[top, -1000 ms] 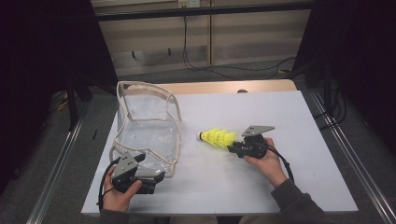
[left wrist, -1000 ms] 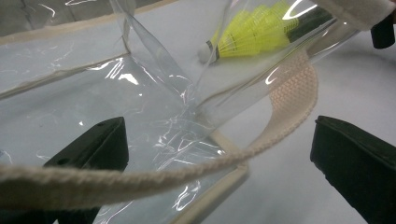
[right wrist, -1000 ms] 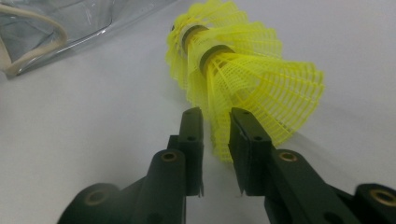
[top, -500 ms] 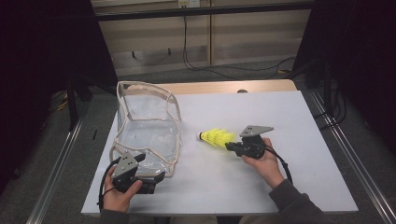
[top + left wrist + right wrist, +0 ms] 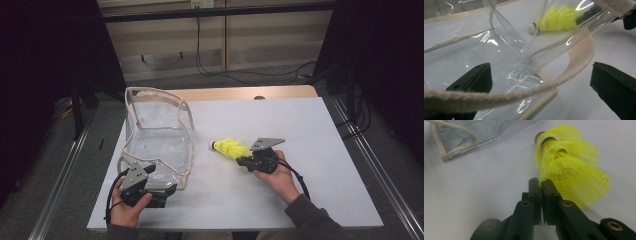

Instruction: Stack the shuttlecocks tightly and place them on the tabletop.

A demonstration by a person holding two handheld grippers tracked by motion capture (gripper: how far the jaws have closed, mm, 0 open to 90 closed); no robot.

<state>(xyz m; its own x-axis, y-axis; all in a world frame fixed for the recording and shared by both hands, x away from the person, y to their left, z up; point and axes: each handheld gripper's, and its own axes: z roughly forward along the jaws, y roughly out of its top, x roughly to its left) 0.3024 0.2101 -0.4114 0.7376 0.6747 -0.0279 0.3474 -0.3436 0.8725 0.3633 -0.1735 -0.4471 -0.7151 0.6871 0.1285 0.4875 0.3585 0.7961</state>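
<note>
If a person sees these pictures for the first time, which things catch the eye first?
The bright yellow shuttlecocks, nested together, stand out on the pale table; the right gripper pinches their skirt edge. Left of them stands a clear plastic bag, its cream strap hanging between the left gripper's open jaws.

Bright lit table (image 5: 320, 130), dark surrounds; glare on clear plastic, near jaws blurry.

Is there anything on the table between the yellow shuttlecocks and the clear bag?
Nothing visible. Bare table lies between the shuttlecocks, pinched in the right tongs, and the clear bag; the bag's cream strap droops across the left tongs.
</note>
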